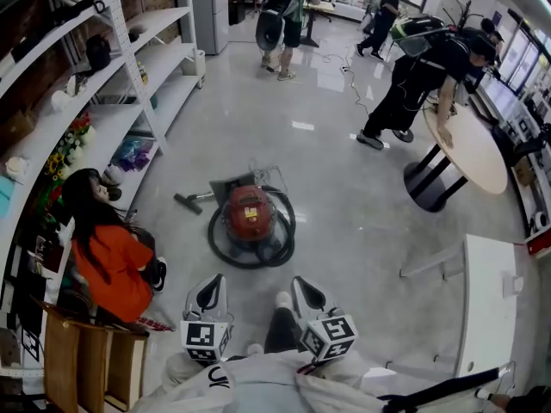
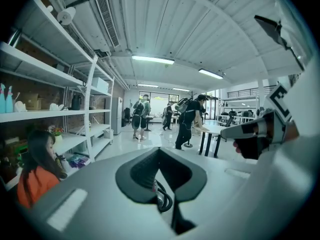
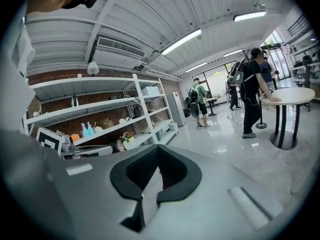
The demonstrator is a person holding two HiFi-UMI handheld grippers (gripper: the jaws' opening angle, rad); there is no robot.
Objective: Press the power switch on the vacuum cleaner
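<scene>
Grey, glossy floor fills most of the head view. White shelving runs along the left edge. A pale round table on a dark base sits at the upper right, with a person leaning on it. A white rectangular table stands at the lower right. A seated person in an orange top is at the lower left, beside the shelving.

The vacuum cleaner rests on the floor at the centre of the frame. It has a rounded red canister body with a darker patch on top. Its black hose is coiled in a ring around it, and a dark floor nozzle lies just to its left. No switch can be made out at this size.

Near the bottom centre, well apart from the vacuum, are the left gripper and the right gripper, side by side. Each has its jaws pressed together at the tips, and neither is pinching anything. A loop of the hose shows past the left jaws in the left gripper view.
</scene>
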